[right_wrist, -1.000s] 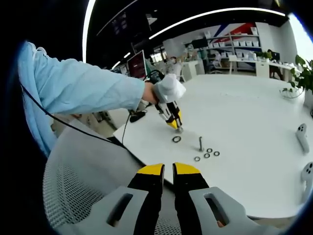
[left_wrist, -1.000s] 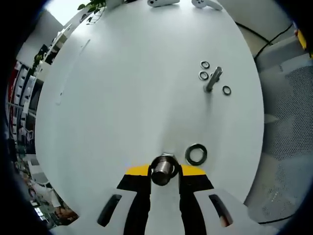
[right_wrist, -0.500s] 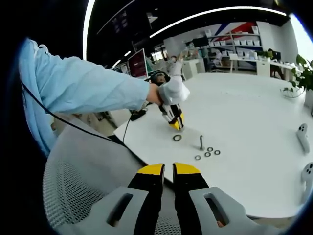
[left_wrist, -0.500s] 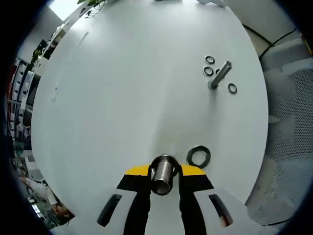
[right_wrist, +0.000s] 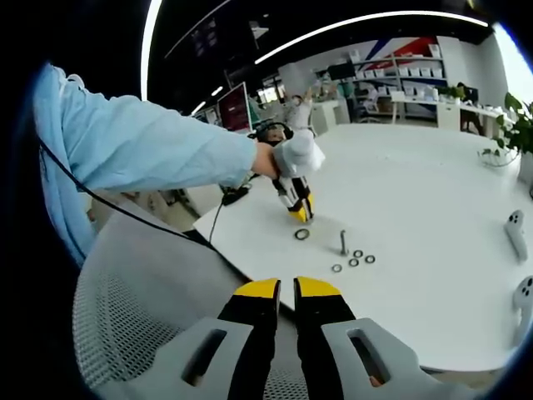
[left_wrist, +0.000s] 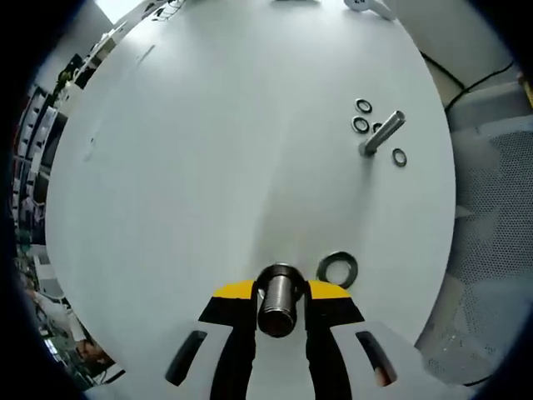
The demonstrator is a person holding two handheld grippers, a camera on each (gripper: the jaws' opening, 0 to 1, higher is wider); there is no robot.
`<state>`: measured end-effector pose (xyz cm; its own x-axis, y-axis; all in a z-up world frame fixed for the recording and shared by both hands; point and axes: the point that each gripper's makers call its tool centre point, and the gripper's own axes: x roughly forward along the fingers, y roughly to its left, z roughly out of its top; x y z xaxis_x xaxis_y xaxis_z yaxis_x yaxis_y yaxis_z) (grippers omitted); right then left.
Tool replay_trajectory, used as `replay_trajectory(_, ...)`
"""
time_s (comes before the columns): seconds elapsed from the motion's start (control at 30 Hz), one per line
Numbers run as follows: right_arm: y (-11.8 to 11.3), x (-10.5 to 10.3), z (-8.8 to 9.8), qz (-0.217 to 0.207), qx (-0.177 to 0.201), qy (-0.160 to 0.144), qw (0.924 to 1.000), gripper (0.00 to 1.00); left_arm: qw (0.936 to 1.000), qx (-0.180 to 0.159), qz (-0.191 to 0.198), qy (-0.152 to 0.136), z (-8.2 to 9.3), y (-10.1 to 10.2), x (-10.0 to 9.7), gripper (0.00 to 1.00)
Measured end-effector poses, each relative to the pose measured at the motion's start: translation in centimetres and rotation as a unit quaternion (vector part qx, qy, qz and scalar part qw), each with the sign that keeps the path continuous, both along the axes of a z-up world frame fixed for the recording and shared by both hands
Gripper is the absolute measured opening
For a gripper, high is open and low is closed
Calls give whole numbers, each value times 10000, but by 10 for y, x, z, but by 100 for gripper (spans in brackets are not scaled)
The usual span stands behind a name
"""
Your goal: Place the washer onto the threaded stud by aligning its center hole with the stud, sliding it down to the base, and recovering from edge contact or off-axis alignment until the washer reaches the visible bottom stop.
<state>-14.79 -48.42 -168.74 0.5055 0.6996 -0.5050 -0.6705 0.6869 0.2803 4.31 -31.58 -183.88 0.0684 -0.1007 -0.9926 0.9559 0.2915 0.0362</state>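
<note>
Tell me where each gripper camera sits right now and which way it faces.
Left gripper view: rides the left gripper, looking steeply down at the white table; its jaws clamp a threaded bolt.
Right gripper view: rides the right gripper, held back over a mesh chair, facing the table; a blue sleeve shows.
Shared: large washer, upright stud.

On the counter [left_wrist: 208,150], a large washer [left_wrist: 337,269] lies just beside the bolt [left_wrist: 279,296], which sits between the jaws of the left hand-held gripper [left_wrist: 280,292]. Far beyond them, a stud [left_wrist: 381,133] stands upright with three small washers [left_wrist: 361,125] lying around its base.
</note>
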Motion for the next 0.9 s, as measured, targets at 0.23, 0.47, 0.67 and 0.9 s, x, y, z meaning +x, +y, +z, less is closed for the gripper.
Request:
replay_trajectory(0.23, 0, 0, 0, -20, 10, -7, 10000, 9, 10000, 13, -33, -26, 0, 0, 1, 19)
replay_trajectory(0.47, 0, 0, 1, -29, 21, -9, 10000, 9, 9984, 274, -416, -262, -6, 2, 1, 20)
replay_trajectory(0.67, -1, 1, 1, -45, 29, -16, 10000, 9, 9994, 125, -270, -178, -9, 2, -1, 20)
replay_trajectory(0.9, 0, 0, 1, -29, 20, -5, 10000, 10, 9983, 56, -435, -372, -10, 3, 2, 26)
